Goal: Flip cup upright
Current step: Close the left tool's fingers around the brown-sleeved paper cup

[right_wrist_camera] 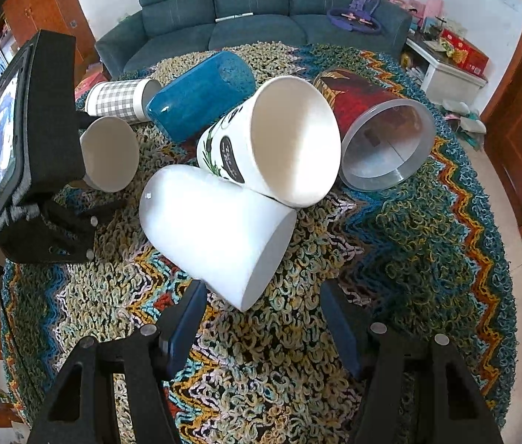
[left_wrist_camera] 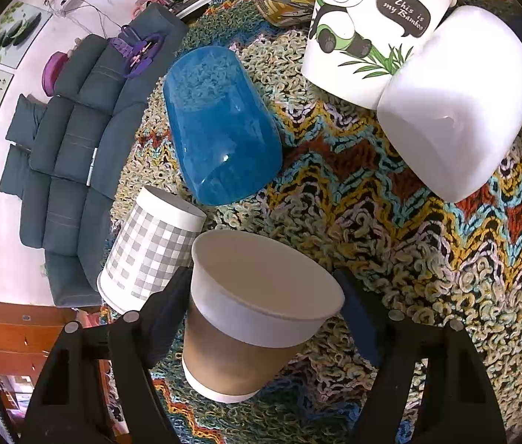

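Both wrist views look down closely, sharing the panda cup point(left_wrist_camera: 368, 26) point(right_wrist_camera: 261, 144).

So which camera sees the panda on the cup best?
The left wrist view. There the panda cup shows its whole panda drawing and the bamboo speech bubble. The right wrist view looks mostly into its open mouth, so only a sliver of the picture shows.

"This is my Bamboo" is printed in a dark speech bubble on the panda cup point(left_wrist_camera: 368, 26), lying beyond the left gripper's fingers.
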`<state>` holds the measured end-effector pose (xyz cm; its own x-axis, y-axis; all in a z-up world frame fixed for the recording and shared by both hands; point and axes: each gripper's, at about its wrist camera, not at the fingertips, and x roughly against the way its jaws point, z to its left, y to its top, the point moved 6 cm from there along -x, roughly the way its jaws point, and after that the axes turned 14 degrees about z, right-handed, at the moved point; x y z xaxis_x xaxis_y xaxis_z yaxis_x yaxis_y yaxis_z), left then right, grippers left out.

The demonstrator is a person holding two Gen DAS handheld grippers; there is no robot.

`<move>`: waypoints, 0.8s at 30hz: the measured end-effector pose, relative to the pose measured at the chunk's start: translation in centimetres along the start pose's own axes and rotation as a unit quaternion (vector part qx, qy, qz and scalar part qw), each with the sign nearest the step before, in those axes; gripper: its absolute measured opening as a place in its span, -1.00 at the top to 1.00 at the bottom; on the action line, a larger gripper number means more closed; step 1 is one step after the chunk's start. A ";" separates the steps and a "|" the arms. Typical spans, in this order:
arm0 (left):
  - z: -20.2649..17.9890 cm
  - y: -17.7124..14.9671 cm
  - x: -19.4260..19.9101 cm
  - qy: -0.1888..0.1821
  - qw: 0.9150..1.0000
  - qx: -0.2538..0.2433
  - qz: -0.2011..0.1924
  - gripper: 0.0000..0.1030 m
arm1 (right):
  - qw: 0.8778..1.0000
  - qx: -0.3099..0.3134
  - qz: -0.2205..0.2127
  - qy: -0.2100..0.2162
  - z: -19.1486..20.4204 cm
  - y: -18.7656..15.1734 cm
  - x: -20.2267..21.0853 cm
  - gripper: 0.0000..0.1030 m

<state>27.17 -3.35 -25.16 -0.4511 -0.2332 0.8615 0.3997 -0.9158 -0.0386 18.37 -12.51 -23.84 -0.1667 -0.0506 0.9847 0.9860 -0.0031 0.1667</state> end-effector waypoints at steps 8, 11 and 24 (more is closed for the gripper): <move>0.3 0.4 0.2 -0.021 0.999 0.016 0.020 -0.52 | 1.000 -0.008 0.006 0.004 -0.7 -0.2 -0.3 -0.25; 0.3 0.1 0.0 -0.027 0.998 0.028 0.043 -0.52 | 1.000 -0.008 0.006 0.005 -0.8 -0.3 -0.2 -0.25; -1.1 -1.2 1.7 -0.088 0.985 0.088 0.120 -0.52 | 1.000 -0.004 -0.003 0.012 -0.1 -1.3 1.2 -0.25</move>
<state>25.06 -3.05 -24.16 -0.1875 -0.3614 0.9134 0.6169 -0.7669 -0.1768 16.88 -12.65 -22.91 -0.1735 -0.0744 0.9820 0.9848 -0.0111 0.1731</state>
